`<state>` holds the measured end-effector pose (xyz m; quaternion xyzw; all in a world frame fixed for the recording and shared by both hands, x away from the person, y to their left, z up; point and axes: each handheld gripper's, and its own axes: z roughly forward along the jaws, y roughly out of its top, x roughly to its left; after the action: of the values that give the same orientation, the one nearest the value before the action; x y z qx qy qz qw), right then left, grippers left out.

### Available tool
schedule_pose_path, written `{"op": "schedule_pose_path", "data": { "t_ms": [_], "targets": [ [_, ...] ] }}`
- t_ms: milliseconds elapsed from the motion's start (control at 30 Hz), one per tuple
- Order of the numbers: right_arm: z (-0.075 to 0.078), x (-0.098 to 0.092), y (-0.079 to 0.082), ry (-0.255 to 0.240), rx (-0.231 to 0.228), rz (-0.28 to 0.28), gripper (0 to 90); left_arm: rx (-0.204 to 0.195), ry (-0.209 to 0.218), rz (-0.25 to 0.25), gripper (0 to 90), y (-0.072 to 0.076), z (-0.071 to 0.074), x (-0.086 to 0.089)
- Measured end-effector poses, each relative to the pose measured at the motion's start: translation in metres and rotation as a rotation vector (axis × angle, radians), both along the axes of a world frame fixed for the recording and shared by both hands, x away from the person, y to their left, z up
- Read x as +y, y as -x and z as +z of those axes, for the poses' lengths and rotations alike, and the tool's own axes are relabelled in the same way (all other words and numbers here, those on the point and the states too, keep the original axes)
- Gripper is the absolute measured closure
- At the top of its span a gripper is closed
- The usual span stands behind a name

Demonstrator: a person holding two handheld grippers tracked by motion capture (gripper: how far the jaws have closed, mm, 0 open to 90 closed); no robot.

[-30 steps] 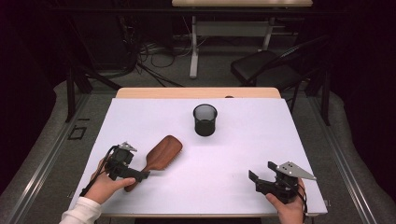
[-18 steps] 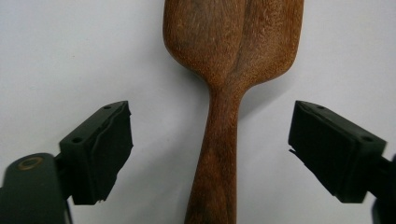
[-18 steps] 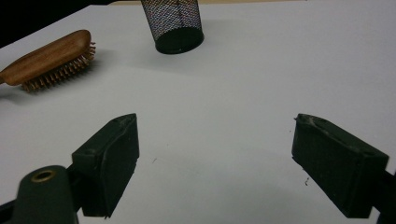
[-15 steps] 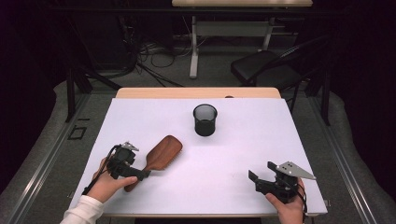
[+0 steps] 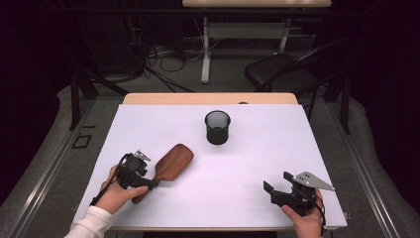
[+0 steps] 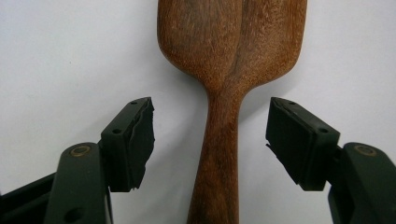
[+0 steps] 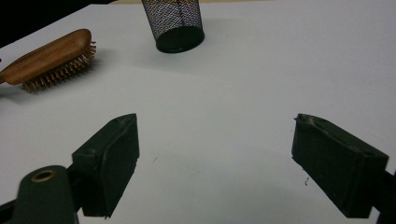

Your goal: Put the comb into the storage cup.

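Note:
A brown wooden hairbrush [image 5: 170,162] lies bristles down on the white table [image 5: 247,163], left of the middle, its handle [image 6: 219,158] pointing toward the person. My left gripper [image 5: 148,182] straddles that handle. Its jaws have just been closing and stand on either side of the handle with a gap on both sides; the pads [image 6: 140,140] do not touch the wood. My right gripper [image 5: 271,191] rests near the front right corner, open and with nothing in it. Further back, near the middle, stands a black mesh cup [image 5: 217,127], upright. The brush [image 7: 51,58] and cup [image 7: 176,23] also appear in the right gripper view.
A wooden strip [image 5: 208,98] runs along the table's far edge. Beyond it on the floor are cables, a desk leg [image 5: 204,54] and a black chair [image 5: 292,74]. Bare white surface lies between the two grippers.
The left gripper's jaws have narrowed around the brush handle. Neither hand has shifted, and the brush and cup lie as before.

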<state>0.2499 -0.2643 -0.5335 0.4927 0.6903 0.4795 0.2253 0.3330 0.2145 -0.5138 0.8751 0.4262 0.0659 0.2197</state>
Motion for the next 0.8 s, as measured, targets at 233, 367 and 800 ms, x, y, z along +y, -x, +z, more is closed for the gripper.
{"op": "schedule_pose_path", "data": {
  "t_ms": [233,367,800],
  "targets": [
    [0.0,0.0,0.0,0.001,0.0,0.001,14.7,0.011,-0.001,-0.015,36.3,-0.001,-0.001,-0.004],
    [0.0,0.0,0.0,0.001,-0.001,0.002,14.7,0.01,-0.001,-0.017,36.3,-0.002,-0.003,-0.007],
    [0.0,0.0,0.0,-0.001,-0.002,0.004,14.7,0.023,-0.036,-0.052,47.0,-0.006,-0.008,-0.014]
  ]
}}
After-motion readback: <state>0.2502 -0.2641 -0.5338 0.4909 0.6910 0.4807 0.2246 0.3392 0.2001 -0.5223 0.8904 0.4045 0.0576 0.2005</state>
